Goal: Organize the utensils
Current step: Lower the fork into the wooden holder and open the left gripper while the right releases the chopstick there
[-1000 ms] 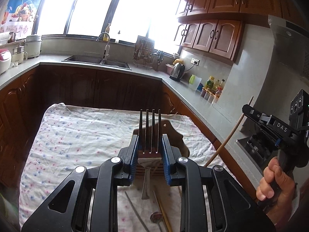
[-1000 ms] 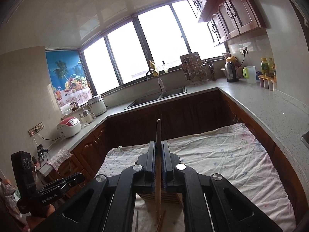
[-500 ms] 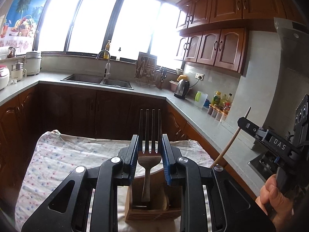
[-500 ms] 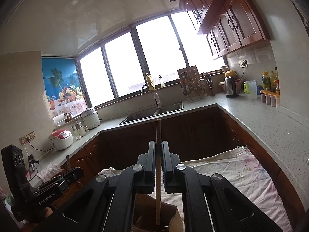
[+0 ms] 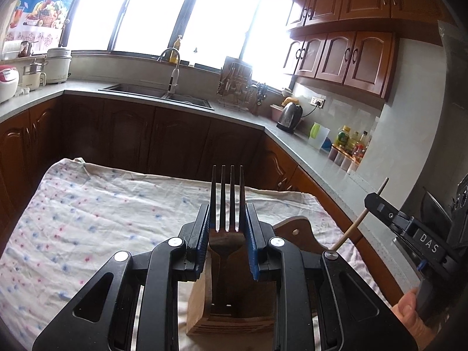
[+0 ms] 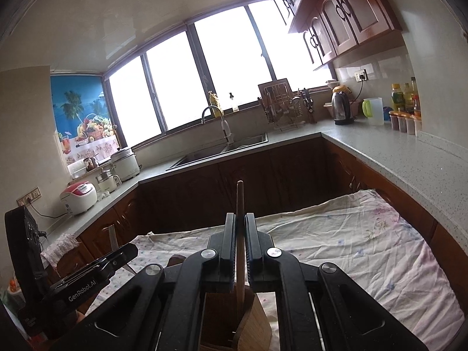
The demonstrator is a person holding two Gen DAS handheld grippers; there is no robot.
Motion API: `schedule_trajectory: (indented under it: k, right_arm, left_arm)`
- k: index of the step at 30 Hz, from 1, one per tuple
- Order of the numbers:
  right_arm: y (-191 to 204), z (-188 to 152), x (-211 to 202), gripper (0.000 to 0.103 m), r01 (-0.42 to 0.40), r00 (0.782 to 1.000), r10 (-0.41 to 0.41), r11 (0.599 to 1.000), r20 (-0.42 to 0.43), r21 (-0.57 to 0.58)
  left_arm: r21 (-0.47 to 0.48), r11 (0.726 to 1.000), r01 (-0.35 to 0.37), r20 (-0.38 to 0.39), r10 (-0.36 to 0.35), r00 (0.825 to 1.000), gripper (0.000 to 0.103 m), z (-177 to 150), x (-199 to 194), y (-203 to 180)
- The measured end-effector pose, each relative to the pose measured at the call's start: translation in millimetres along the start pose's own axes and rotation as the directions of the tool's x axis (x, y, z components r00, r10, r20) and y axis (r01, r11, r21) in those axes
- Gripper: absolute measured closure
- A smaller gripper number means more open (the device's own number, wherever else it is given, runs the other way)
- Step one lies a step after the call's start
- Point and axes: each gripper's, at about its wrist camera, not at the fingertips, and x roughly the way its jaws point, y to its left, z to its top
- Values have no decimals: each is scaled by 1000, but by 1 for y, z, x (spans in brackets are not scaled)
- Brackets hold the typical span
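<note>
My left gripper (image 5: 227,219) is shut on a metal fork (image 5: 227,199), tines up, its handle down inside a compartment of the wooden utensil holder (image 5: 234,318) on the cloth-covered table. My right gripper (image 6: 239,228) is shut on a wooden chopstick (image 6: 240,201), held upright with its lower end in the same holder (image 6: 222,321). The right gripper and its chopstick (image 5: 359,216) also show at the right of the left wrist view. The left gripper's body (image 6: 87,275) shows at the lower left of the right wrist view.
The table wears a white flowered cloth (image 5: 102,204). A wooden board (image 5: 295,234) lies behind the holder. Counters with a sink (image 5: 158,93), a kettle (image 5: 289,117), bottles (image 5: 351,146) and rice cookers (image 6: 79,196) ring the table.
Both grippers have come down over the wooden holder. The fork's handle and the chopstick's lower end now sit deeper in its compartments. Loose utensils seen on the cloth a second ago are out of view.
</note>
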Motion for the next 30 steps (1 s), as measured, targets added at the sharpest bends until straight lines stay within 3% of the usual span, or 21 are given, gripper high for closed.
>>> schedule_trajectory:
  k: [7,25,27,28,29,30]
  right_arm:
    - [-4,-8,5,97,2,1000,-2,1000,-18,5]
    - [-12,-5,11,92,3,997,0,1000,-74,30]
    - [-13,-4,11,87,-1,997,4,999,-79,35]
    - [-14,-4,11,76,-6,997,9,999,-81,38]
    - [-14,-4,10,63,-8,996,12,999,-83,41]
    - [-14,-4,9,58,-8,997,11,999,-81,42]
  left_arm:
    - [-14,1000,7,-77,-9,997,82,-15,14,5]
    - [-19,1000,-5,-117,3,993,80,-14,17,0]
    - [-23,1000,-9,-116,6,993,70,-13,15,0]
    - [-25,1000,-12,-113,9,994,62,-12,14,0]
    - [-26,1000,-16,-106,13,994,60,-12,12,0]
    - [-26,1000,-17,-103,15,995,59,-11,11,0]
